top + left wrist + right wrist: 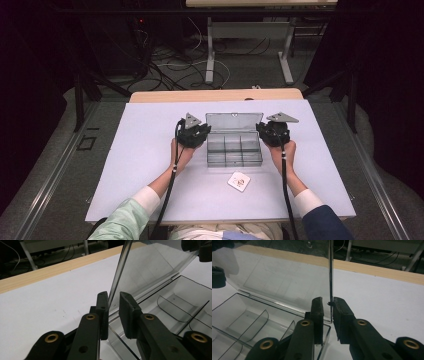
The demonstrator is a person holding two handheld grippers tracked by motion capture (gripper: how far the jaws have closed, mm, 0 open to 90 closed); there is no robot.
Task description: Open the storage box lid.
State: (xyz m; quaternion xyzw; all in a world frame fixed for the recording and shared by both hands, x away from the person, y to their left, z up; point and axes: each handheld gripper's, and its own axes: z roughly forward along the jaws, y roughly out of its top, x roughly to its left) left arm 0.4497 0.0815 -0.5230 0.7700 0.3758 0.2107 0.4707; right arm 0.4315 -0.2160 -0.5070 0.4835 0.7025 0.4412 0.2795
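Seemingly unlabelled, the clear box's lid (234, 121) sits between both barely parted grippers (113, 298) (327, 303).

A rectangular table with a pale, white-grey matte top (150, 150) is carrying everything here, and a light wooden strip (215, 95) is running along its far edge. A clear plastic compartment box (234, 150) is sitting directly on the top, a little beyond the middle, with its transparent hinged lid (234, 121) standing up at the far side. Thin curved dividers are splitting its inside into small bays. Nearer the person, just in front of the box and apart from it, a small white square item (239, 181) is lying flat on the top; it is possibly a card or packet, too small to tell.
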